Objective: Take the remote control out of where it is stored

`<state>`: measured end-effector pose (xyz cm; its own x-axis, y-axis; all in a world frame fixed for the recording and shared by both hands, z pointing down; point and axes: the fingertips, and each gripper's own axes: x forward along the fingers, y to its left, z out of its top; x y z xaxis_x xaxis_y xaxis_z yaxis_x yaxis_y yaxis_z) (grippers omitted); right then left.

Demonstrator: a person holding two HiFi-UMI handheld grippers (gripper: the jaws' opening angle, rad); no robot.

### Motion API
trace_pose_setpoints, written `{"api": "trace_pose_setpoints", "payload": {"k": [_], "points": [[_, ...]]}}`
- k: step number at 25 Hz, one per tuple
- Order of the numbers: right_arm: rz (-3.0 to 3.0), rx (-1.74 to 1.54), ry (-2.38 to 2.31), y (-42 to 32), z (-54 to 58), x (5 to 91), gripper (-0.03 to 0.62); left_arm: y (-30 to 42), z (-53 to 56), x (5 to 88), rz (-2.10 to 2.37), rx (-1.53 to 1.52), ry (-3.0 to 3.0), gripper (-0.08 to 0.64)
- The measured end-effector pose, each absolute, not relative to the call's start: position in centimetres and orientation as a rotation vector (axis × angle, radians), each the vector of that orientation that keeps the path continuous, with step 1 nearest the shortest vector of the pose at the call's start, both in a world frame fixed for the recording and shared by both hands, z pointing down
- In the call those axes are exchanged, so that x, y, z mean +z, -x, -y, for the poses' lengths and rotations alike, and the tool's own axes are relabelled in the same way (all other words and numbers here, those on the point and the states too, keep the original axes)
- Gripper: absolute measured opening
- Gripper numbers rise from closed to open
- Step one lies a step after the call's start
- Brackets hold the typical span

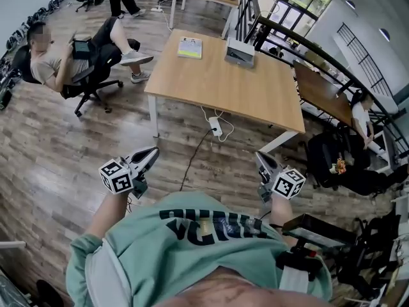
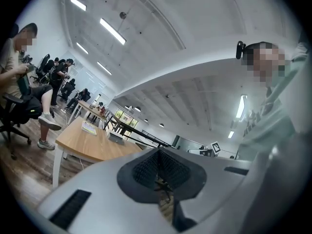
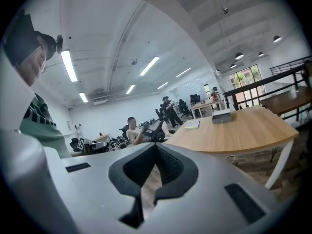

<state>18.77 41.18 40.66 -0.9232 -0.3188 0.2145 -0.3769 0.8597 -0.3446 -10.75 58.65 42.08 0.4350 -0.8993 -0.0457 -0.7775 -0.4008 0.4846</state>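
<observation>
No remote control shows in any view. A wooden table (image 1: 223, 88) stands ahead of me, with a grey box (image 1: 239, 52) and a green booklet (image 1: 190, 47) at its far end. My left gripper (image 1: 151, 153) is held near my chest, well short of the table, jaws shut with nothing between them. My right gripper (image 1: 260, 158) is level with it on the other side, also shut and empty. The left gripper view looks over its closed jaws (image 2: 158, 152) to the table (image 2: 87, 145). The right gripper view looks past its own jaws (image 3: 156, 147) to the table (image 3: 243, 126) and box (image 3: 222, 115).
A white power strip (image 1: 215, 127) with its cable lies on the wood floor in front of the table. A person sits in an office chair (image 1: 89, 69) at the left. A black railing (image 1: 307, 43) and another seated person (image 1: 364, 117) are at the right.
</observation>
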Motion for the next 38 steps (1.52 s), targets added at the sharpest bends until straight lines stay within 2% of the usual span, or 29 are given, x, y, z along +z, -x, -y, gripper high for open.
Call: {"api": "trace_pose_setpoints", "payload": {"k": [8,15,24,31,38], "points": [[2.996,0.59,-0.428,-25.1,-27.8,39.6,0.0,2.2,-48.2,39.2,1.535,-0.416,-2.273,0.003],[3.024,0.736,-0.446,-31.4,-19.0,41.7,0.0,-4.4,-40.0,37.3,1.544,-0.341,-2.295,0.003],[2.995,0.814,-0.576,-34.9,-15.1,44.5,-0.001,-6.3,-32.9,39.3,1.421,-0.31,-2.333,0.003],[2.946,0.72,-0.804,-33.5,-12.6,42.7,0.0,-2.1,-27.4,40.6,1.241,-0.359,-2.422,0.003],[2.929,0.598,-0.913,-24.2,-9.2,37.9,0.0,8.9,-21.5,38.4,1.17,-0.386,-2.504,0.003]]}}
